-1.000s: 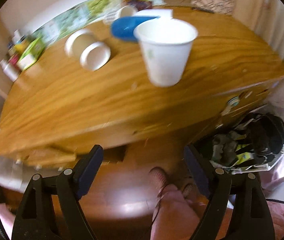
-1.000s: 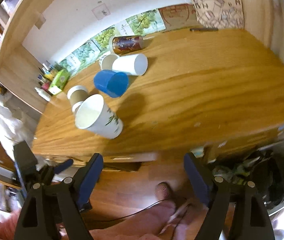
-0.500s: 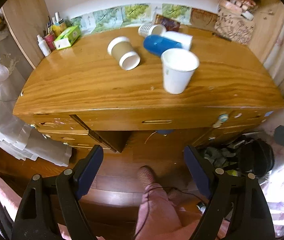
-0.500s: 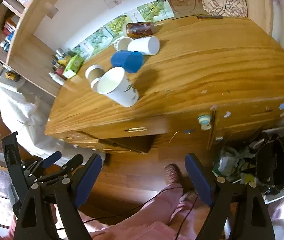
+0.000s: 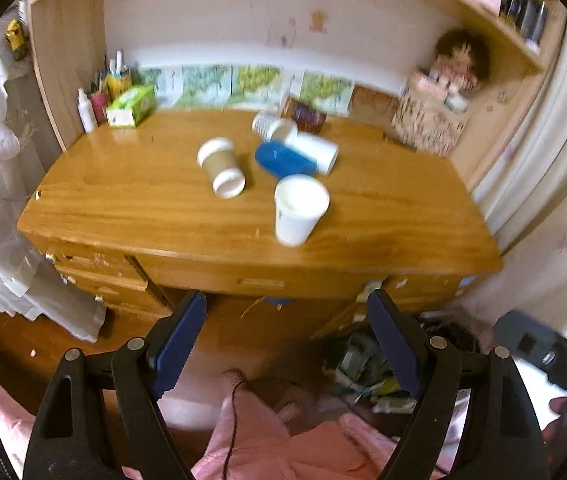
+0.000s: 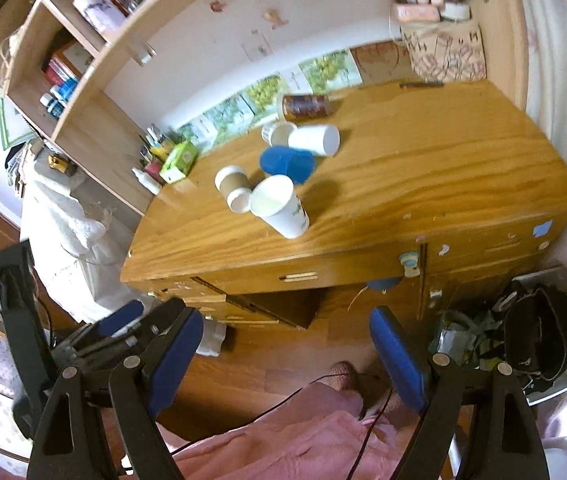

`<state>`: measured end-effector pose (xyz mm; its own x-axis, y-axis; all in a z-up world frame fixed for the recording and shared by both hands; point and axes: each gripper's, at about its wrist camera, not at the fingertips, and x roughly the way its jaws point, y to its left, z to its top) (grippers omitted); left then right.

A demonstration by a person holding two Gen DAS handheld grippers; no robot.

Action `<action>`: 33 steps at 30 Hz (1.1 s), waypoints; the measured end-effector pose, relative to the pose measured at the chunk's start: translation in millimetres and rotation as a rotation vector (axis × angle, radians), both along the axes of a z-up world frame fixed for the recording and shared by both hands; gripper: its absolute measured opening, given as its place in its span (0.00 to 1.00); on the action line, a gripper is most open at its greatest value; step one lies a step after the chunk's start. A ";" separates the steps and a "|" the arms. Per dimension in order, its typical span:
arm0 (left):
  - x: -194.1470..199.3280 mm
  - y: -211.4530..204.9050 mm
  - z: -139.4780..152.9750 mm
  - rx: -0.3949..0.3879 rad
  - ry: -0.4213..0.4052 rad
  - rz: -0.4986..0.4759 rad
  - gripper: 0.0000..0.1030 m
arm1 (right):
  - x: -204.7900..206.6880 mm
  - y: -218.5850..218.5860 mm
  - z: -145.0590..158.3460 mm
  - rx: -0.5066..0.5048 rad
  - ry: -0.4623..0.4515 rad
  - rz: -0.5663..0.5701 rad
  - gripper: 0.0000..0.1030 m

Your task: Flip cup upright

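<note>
A white paper cup [image 5: 298, 213] stands upright near the front edge of the wooden desk [image 5: 131, 196]; it also shows in the right wrist view [image 6: 279, 206]. Behind it lie a blue cup [image 5: 283, 159], a brown cup with a white lid [image 5: 221, 166], a white cup [image 5: 315, 150] and a ribbed white cup [image 5: 273, 127], all on their sides. My left gripper [image 5: 286, 340] is open and empty, held well back from the desk above the floor. My right gripper [image 6: 286, 354] is open and empty too, also far back.
A green tissue box [image 5: 129, 105] and bottles [image 5: 86, 110] stand at the desk's back left. A patterned box [image 5: 427, 128] with a doll sits at the back right. A dark can [image 6: 305, 105] lies by the wall. Bags [image 6: 531, 340] lie on the floor at right. Pink-clad legs [image 6: 303, 436] are below.
Both grippers have pulled back and away from the desk, so it looks smaller and farther. The upright white cup has stayed in place.
</note>
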<state>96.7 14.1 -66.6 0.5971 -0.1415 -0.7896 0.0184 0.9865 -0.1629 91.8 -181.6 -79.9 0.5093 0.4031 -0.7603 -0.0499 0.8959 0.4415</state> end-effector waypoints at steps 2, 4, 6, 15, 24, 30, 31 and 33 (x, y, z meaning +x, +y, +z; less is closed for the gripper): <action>-5.8 -0.9 13.5 0.004 -0.063 0.004 0.83 | -5.2 0.4 9.9 0.000 -0.025 -0.002 0.83; -13.0 -2.8 26.2 0.018 -0.129 0.024 0.83 | -11.0 1.3 20.8 -0.029 -0.065 -0.012 0.83; -20.1 -3.5 36.4 0.028 -0.197 0.042 0.83 | -15.3 2.8 28.9 -0.066 -0.107 -0.023 0.83; -46.7 -5.8 59.4 0.128 -0.416 0.148 0.97 | -30.4 5.3 55.5 -0.121 -0.311 -0.040 0.83; -63.4 -4.7 69.2 0.163 -0.491 0.198 0.99 | -43.6 14.4 72.0 -0.193 -0.452 -0.032 1.00; -72.5 -8.7 72.5 0.194 -0.537 0.212 1.00 | -49.7 10.3 76.3 -0.205 -0.484 -0.066 1.00; -73.3 -9.0 72.7 0.197 -0.542 0.211 1.00 | -50.4 10.1 76.3 -0.206 -0.487 -0.070 1.00; -74.0 -9.1 73.1 0.198 -0.547 0.213 1.00 | -51.5 9.5 77.0 -0.206 -0.495 -0.075 1.00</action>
<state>22.7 5.0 6.5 0.9220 0.1427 -0.3600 -0.1527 0.9883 0.0008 40.2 -172.1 -2.9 0.8484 0.2192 -0.4818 -0.1395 0.9706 0.1960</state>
